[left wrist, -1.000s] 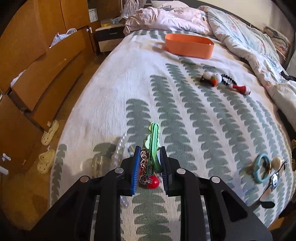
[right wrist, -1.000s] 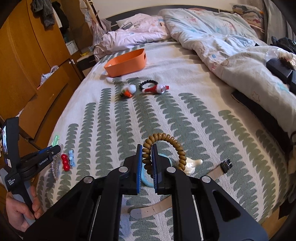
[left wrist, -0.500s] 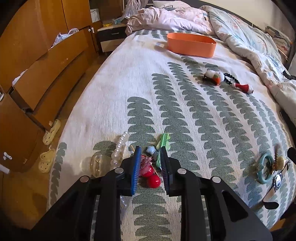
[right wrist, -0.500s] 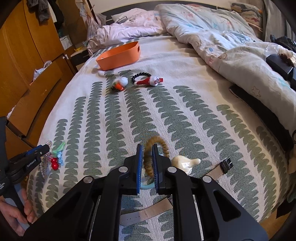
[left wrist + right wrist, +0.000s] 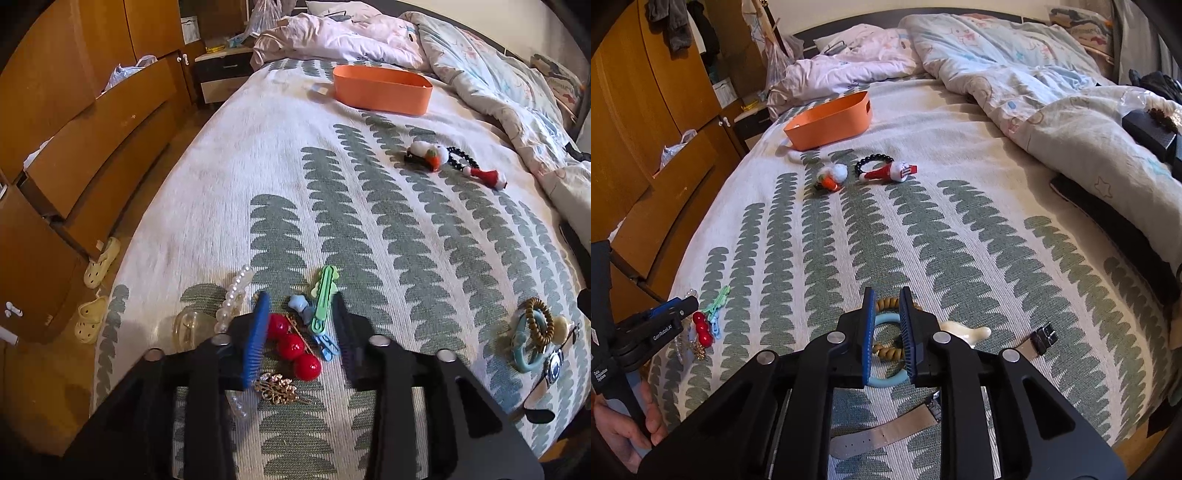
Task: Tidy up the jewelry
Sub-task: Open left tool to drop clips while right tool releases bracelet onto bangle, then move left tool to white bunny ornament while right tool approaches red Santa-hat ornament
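Observation:
My left gripper (image 5: 301,306) hovers low over a small pile on the bedspread, its jaws opening. A green clip (image 5: 323,299), a red bead tie (image 5: 291,347) and a blue star clip (image 5: 297,304) lie loose between them, untouched by the pads. A gold pin (image 5: 277,387) and a pearl clip (image 5: 232,299) lie beside them. My right gripper (image 5: 886,299) is just opening over a brown coil tie (image 5: 886,304), which rests on a teal ring (image 5: 886,380). The orange basket (image 5: 382,88) stands far up the bed.
Two plush clips (image 5: 833,175) and a black bead bracelet (image 5: 871,162) lie mid-bed. A watch with a grey strap (image 5: 882,434), a cream clip (image 5: 964,330), a rumpled duvet (image 5: 1052,110) on the right. Wooden drawers (image 5: 92,122) and slippers (image 5: 99,262) are on the left. A hand (image 5: 624,435) holds the left gripper.
The left gripper lowered the green clip and gold pin to the bed, then opened and let them go. The right gripper lowered the brown coil tie onto the teal ring and parted its jaws.

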`<action>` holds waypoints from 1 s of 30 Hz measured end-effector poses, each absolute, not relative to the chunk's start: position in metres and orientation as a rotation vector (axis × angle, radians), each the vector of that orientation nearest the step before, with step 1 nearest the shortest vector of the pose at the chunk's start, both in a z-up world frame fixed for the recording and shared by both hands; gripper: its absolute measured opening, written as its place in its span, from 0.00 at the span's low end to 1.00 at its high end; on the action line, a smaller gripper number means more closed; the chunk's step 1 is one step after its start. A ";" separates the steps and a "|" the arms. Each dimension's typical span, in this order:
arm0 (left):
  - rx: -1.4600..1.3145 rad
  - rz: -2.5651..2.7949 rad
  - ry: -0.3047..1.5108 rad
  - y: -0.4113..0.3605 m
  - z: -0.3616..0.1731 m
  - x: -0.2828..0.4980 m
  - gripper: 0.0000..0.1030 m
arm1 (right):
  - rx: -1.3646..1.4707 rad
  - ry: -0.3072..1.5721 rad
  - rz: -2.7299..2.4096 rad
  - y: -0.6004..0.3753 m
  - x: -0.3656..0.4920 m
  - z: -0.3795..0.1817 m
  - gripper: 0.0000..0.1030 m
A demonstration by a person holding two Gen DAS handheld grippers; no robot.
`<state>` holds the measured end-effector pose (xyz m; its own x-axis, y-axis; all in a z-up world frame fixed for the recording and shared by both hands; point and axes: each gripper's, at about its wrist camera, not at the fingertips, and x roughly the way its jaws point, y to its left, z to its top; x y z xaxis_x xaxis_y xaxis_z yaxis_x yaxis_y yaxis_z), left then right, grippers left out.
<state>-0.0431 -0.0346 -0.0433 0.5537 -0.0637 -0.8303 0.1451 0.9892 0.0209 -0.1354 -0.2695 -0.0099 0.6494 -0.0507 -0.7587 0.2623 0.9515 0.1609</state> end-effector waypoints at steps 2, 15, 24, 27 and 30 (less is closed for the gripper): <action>0.086 -0.121 0.970 -0.036 -0.041 -0.042 0.46 | 0.272 0.841 -0.177 -0.271 -0.132 -0.009 0.19; 0.082 -0.138 0.965 -0.055 -0.036 -0.027 0.59 | 0.259 0.821 -0.172 -0.275 -0.103 -0.004 0.30; 0.096 -0.145 0.949 -0.076 -0.028 -0.006 0.64 | 0.249 0.828 -0.173 -0.282 -0.066 0.000 0.42; 0.098 -0.147 0.943 -0.084 -0.023 0.003 0.66 | 0.248 0.837 -0.165 -0.283 -0.054 -0.002 0.44; 0.102 -0.147 0.929 -0.092 -0.017 0.013 0.71 | 0.249 0.844 -0.161 -0.286 -0.040 -0.002 0.44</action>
